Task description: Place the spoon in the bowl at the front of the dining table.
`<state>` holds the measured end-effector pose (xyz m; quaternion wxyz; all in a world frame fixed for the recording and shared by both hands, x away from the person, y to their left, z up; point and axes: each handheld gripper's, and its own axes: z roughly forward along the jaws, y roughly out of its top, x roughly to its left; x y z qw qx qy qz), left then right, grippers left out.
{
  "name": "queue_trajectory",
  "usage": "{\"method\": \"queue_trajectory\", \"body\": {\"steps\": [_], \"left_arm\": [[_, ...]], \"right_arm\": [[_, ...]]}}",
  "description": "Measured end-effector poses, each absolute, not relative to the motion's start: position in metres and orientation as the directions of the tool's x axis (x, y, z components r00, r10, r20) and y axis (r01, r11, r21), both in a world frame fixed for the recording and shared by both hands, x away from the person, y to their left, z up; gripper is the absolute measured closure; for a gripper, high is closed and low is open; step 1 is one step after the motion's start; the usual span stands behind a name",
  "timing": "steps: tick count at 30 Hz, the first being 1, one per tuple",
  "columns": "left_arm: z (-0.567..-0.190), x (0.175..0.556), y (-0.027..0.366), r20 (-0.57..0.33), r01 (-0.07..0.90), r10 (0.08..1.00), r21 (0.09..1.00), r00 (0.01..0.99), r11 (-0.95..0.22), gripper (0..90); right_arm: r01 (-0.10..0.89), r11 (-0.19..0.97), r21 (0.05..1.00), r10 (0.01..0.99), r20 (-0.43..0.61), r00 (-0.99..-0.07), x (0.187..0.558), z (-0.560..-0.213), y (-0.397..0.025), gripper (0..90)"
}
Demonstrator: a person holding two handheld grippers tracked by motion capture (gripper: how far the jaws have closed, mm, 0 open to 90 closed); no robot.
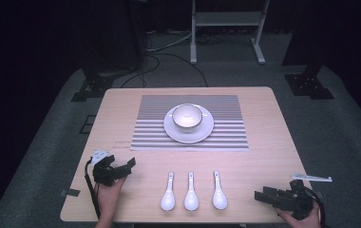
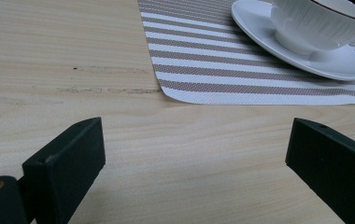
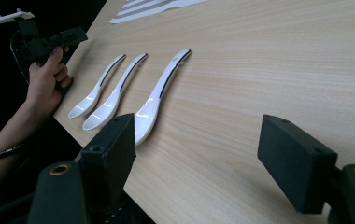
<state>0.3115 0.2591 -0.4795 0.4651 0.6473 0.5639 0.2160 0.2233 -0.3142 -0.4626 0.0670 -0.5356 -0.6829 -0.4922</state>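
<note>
1. Black fingers of my left gripper (image 2: pixel 194 154) are spread wide, holding nothing, bare wood between them.
2. My right gripper (image 3: pixel 199 158) fingers are spread wide too, nothing between them but bare counter.
3. My left hand (image 1: pixel 109 192) holds its gripper at the near left corner of the counter (image 1: pixel 264 156), pointed toward the mat.
4. My right hand (image 1: pixel 302 216) holds its gripper at the near right corner, pointed left toward the spoons.
5. Three white spoons lie in a row near the front edge, between my two grippers, handles pointing away from me: left spoon (image 1: pixel 168 192), middle spoon (image 1: pixel 191 192), right spoon (image 1: pixel 218 191). Apart from each other, roughly parallel.
6. In the right gripper view the nearest spoon sits just beyond my left-side finger (image 3: pixel 112 154); contact unclear.
7. Striped placemat (image 1: pixel 226 133) lies at the counter's middle, farther back.
8. White saucer (image 1: pixel 202 134) on the mat, white bowl (image 1: pixel 187 116) with a dark rim standing on it, upright.
9. Faint scuff marks (image 2: pixel 105 88) on the wood just left of the mat's near corner.
</note>
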Motion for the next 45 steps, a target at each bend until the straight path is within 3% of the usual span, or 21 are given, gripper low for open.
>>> {"method": "queue_trajectory", "body": {"steps": [45], "left_arm": [[-0.479,0.311,0.259,-0.246,0.528,0.929,0.846,0.275,0.068,3.5]], "right_arm": [[0.816,-0.018,0.578,0.664,0.617,-0.423,0.261,-0.456,-0.258,26.9]]}}
